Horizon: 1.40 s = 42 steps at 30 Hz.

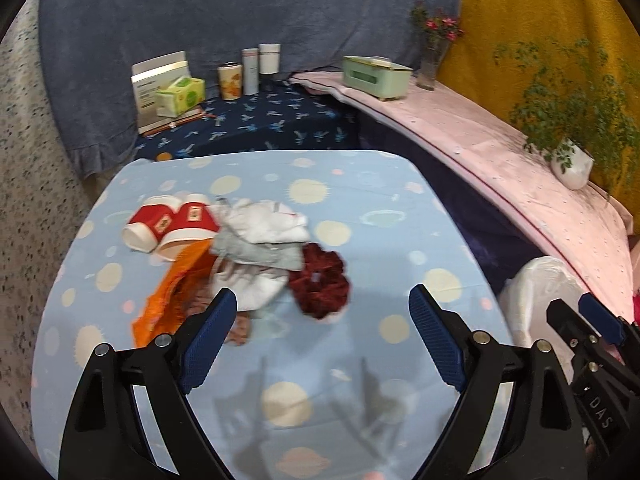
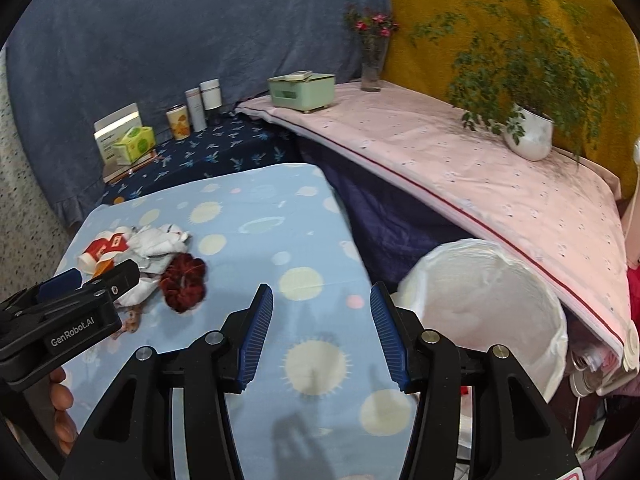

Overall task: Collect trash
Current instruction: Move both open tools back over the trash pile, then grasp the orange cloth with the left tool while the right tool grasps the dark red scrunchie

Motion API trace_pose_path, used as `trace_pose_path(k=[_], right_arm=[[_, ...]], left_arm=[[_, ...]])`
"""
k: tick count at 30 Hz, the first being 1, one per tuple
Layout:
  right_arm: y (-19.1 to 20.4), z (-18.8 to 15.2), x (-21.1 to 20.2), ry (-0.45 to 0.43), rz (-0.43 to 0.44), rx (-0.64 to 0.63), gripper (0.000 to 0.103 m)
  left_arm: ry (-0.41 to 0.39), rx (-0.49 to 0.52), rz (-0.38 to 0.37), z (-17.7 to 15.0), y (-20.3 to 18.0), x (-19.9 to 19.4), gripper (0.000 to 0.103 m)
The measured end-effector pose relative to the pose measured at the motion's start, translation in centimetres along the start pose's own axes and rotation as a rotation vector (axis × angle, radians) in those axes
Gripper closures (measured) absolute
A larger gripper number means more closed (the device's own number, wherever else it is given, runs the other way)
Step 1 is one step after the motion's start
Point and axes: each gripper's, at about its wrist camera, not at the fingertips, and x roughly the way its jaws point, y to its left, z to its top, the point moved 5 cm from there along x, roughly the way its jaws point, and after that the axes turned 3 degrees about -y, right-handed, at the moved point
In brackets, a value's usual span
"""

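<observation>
We note the trash pile [image 1: 224, 256] (red paper cups, tissues, orange wrapper, a dark red scrunchie) on the left half of the blue spotted table [image 1: 360, 200]; its right half and near edge lie bare. Left gripper [image 1: 324, 320] spread wide, empty, beside the pile. Right gripper [image 2: 322, 332] parted, empty. Only the right view fully shows the white-lined bin [image 2: 492, 304] off the table's right edge; its contents are blurred, possibly none.

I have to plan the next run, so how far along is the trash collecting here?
Nothing visibly done: what shows of the bin's white liner looks empty. Nothing is in hand; the left gripper and right gripper are both open and empty above the blue table cover. Still left is the whole pile: two red paper cups, crumpled white tissues, an orange wrapper and a dark red scrunchie.
</observation>
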Motion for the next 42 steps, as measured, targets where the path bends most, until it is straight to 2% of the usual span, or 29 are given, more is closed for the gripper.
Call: trace_pose_path(k=[12, 18, 26, 33, 35, 37, 42], right_arm=[[6.6, -0.5, 3.4, 0.057, 0.089, -0.033, 0.053], [9.2, -0.5, 6.4, 0.093, 0.109, -0.028, 0.053], [12.4, -0.7, 11.5, 0.153, 0.127, -0.016, 0.053], [14.1, -2.1, 15.4, 0.220, 0.118, -0.018, 0.057], [14.3, -2.5, 16.2, 0.239, 0.124, -0.015, 0.062], [14.4, -2.9, 16.7, 0.257, 0.135, -0.013, 0.076], [14.2, -3.3, 16.8, 0.266, 0.151, -0.005, 0.088]], left_arm=[[0.061, -0.085, 0.145, -2.0, 10.6, 2.6, 0.019], [0.099, -0.107, 0.166, -3.1, 14.3, 4.6, 0.019], [0.141, -0.115, 0.167, -3.8, 16.7, 7.3, 0.022], [0.179, -0.138, 0.129, -4.1, 17.2, 8.8, 0.042], [0.186, -0.142, 0.116, -4.1, 17.2, 9.0, 0.052], [0.194, -0.143, 0.106, -4.1, 17.2, 9.1, 0.063], [0.189, -0.146, 0.095, -4.1, 17.1, 8.7, 0.079]])
